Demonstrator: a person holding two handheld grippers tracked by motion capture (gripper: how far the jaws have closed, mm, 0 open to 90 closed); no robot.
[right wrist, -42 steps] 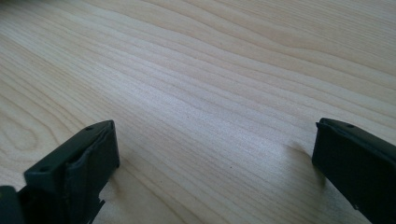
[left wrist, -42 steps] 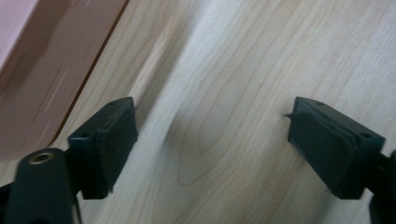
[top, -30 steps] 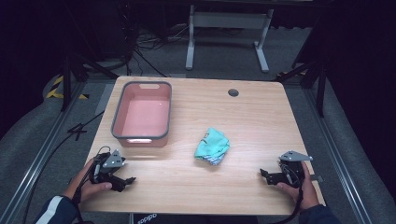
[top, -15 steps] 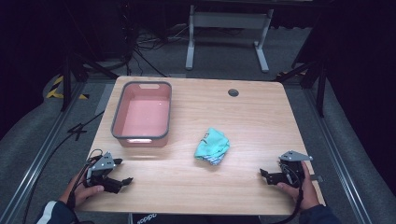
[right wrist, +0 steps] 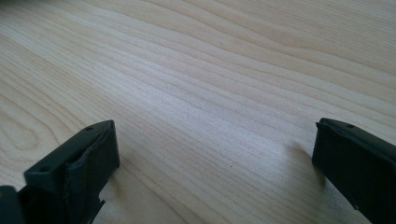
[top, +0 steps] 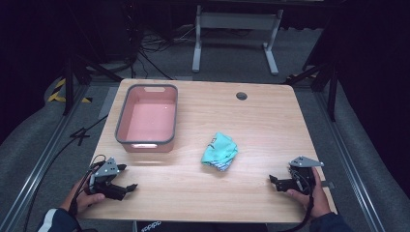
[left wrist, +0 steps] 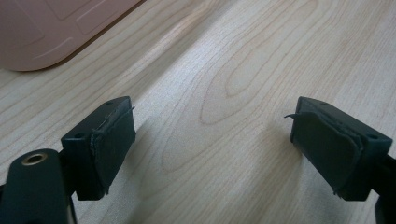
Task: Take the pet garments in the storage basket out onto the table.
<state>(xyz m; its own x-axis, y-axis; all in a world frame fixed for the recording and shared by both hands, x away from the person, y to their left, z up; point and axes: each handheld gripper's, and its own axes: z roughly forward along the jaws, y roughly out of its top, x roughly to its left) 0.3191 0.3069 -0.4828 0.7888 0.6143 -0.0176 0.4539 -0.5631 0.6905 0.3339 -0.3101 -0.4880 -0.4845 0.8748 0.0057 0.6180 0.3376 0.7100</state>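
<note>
My left gripper [top: 126,186] lies low over the near left corner of the table [top: 270,125], its jaws standing wide apart with nothing but bare wood between them. In the left gripper view the two black pads [left wrist: 114,140] frame plain wood grain, and the rounded corner of the pink tub [left wrist: 51,28] sits beyond them at the upper left. My left hand [top: 84,198] wraps the gripper's body from behind, and its cable loops off towards the table edge.

My right gripper [top: 276,181] rests at the near right corner, pointing inward across the table, jaws likewise spread and holding nothing. The right gripper view shows its pads [right wrist: 88,168] far apart over empty wood. My right hand [top: 316,195] grips it from below.

Between the two, slightly nearer the right one and farther up the table, lies the crumpled turquoise cloth [top: 220,152], well apart from both grippers. The pink tub [top: 126,126] with its grey rim stands empty, left of the cloth and beyond my left gripper. A round cable hole [top: 241,95] sits near the table's far edge.
</note>
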